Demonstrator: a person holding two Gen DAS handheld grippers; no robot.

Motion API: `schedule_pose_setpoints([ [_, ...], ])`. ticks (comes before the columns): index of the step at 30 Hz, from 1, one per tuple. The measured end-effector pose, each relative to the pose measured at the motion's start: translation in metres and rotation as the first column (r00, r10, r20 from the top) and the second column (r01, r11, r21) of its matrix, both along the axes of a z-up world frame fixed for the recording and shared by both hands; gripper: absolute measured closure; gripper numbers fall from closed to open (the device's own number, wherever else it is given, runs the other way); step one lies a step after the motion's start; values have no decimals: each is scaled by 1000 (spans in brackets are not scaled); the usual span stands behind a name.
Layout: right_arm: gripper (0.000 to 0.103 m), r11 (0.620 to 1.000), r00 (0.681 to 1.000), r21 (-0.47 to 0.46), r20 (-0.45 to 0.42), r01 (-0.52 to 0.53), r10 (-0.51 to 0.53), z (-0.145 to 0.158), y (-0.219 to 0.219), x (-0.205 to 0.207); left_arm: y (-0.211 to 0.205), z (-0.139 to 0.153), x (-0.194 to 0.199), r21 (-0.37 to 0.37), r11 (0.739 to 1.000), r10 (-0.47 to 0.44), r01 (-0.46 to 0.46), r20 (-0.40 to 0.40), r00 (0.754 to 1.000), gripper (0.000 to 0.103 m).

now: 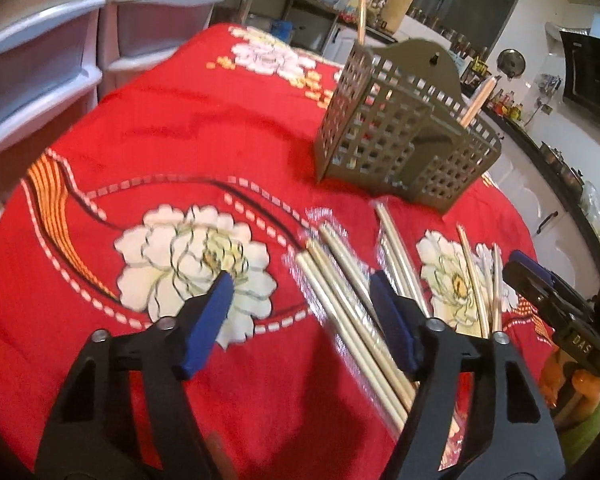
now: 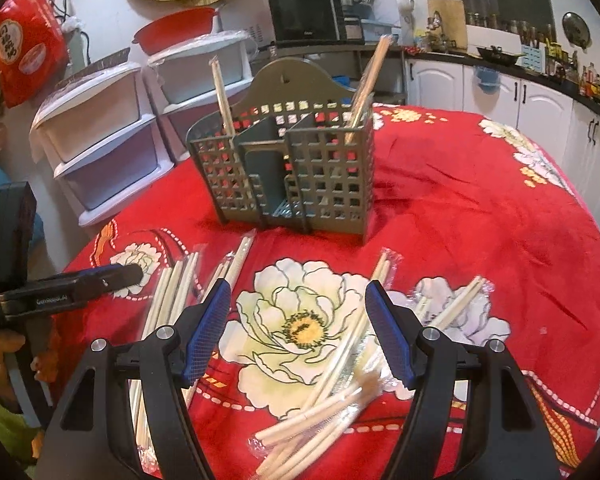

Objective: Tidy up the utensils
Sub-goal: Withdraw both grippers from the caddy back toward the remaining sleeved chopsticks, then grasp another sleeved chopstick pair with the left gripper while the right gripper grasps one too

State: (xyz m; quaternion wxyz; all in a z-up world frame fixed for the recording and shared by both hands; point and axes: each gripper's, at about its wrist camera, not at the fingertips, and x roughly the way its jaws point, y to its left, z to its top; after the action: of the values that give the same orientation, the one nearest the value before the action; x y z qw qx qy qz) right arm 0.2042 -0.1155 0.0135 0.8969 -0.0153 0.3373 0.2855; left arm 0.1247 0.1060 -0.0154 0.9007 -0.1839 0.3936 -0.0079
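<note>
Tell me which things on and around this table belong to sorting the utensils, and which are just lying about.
Part of the job:
- wrapped chopsticks loose on the red cloth
- grey utensil caddy, two pairs already standing in it
- left gripper and right gripper, both open

Just lying about:
- plastic drawer units
- microwave
- red basin

The left tongs [image 1: 302, 300] are held open above the wrapped chopsticks [image 1: 340, 300], which are spread on the red floral cloth [image 1: 180, 132] in front of the grey utensil caddy [image 1: 404, 136]; two chopsticks are stood inside that caddy.
</note>
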Motion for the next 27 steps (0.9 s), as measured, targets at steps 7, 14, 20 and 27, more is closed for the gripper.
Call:
schedule_pose_setpoints([
  [7,36,999,997,-21,-63,-46,45,-11,18,16,-3,-14,4,-34,999,-15,13,-52,999,61],
  [14,37,995,990,-37,-115,-88,84,-17,40,33,-7,-16,19,36,999,-10,13,-85,996,71],
  [20,37,991,983,-68,-150,-119,108,-20,61,49,-1,-16,28,55,998,-22,28,-107,994,81],
  [27,52,983,979,-121,-172,-134,112,-27,93,67,18,-19,23,9,1000,-9,11,-136,991,99],
])
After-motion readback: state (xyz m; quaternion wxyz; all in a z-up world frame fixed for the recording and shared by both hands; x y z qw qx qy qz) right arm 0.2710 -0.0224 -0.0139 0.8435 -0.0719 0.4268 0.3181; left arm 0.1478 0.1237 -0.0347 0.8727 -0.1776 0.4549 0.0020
